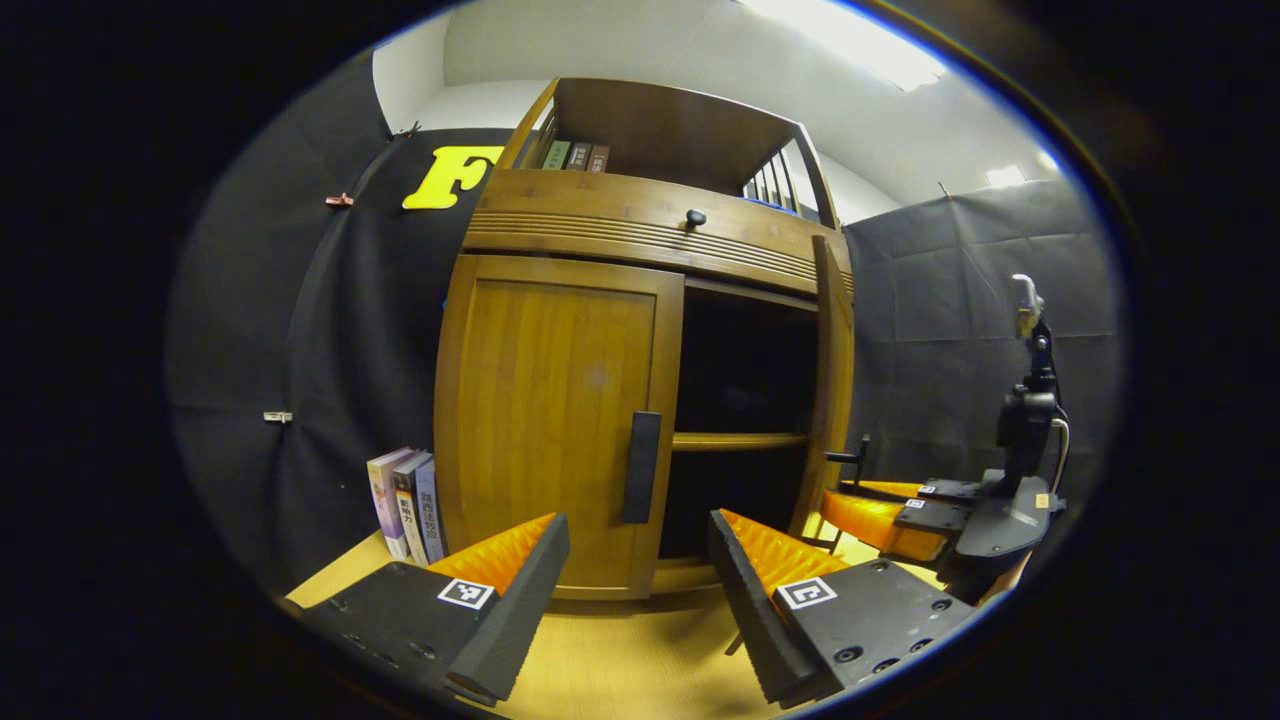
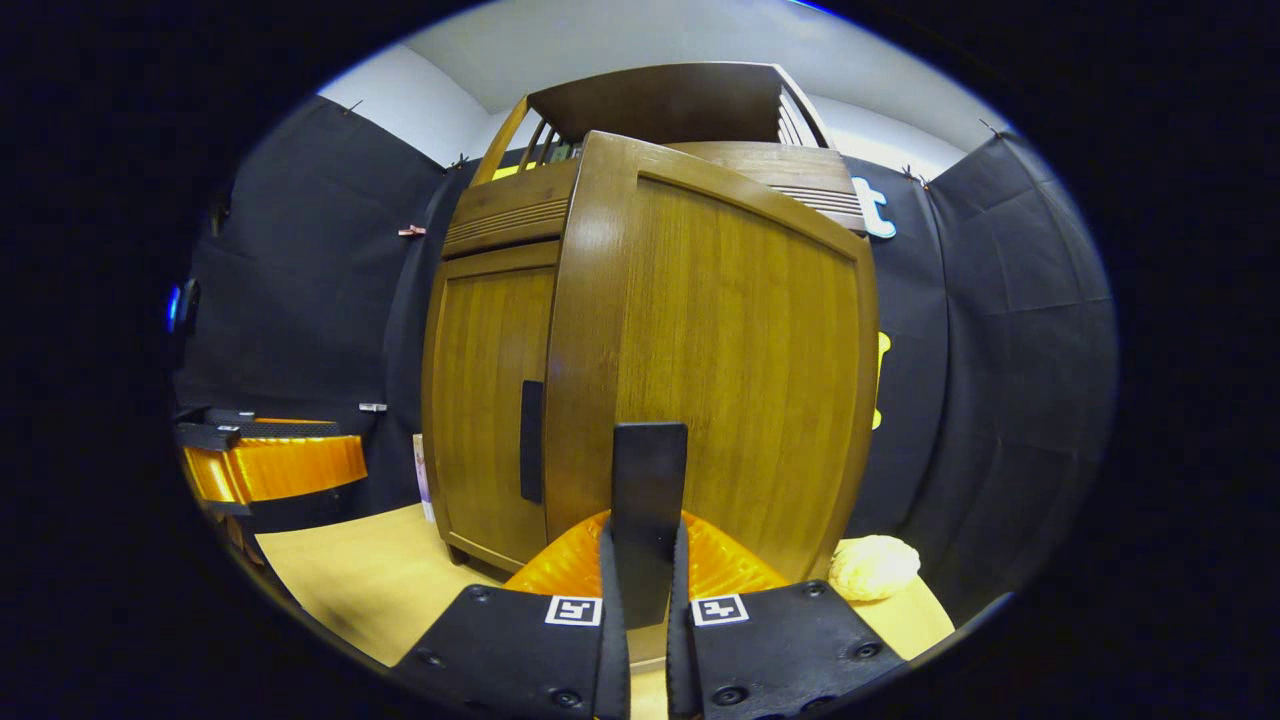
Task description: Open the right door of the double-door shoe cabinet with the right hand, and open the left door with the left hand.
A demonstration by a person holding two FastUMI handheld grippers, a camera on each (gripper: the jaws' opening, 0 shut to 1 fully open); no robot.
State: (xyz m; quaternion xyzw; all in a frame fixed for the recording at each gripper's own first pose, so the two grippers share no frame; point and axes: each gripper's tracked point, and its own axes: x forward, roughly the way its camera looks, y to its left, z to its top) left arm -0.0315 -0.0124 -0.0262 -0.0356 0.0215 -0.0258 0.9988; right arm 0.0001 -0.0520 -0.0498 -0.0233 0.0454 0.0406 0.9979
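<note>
Right gripper (image 2: 640,600) pinches right door handle (image 2: 648,470), door swung wide. Left gripper (image 1: 635,590), spread, should centre on left door handle (image 1: 640,467) (still closed door), then clamp squarely.

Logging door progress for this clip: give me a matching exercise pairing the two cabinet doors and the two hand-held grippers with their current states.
Column one:
1. right door
2. left door
3. right hand-held gripper
4. left hand-held gripper

Column two:
A. closed flat against the cabinet
B. open, in front of a black handle, not touching it
C. swung open, shelf visible inside
D. clamped on a black handle

Pairs: 1-C, 2-A, 3-D, 4-B
</note>
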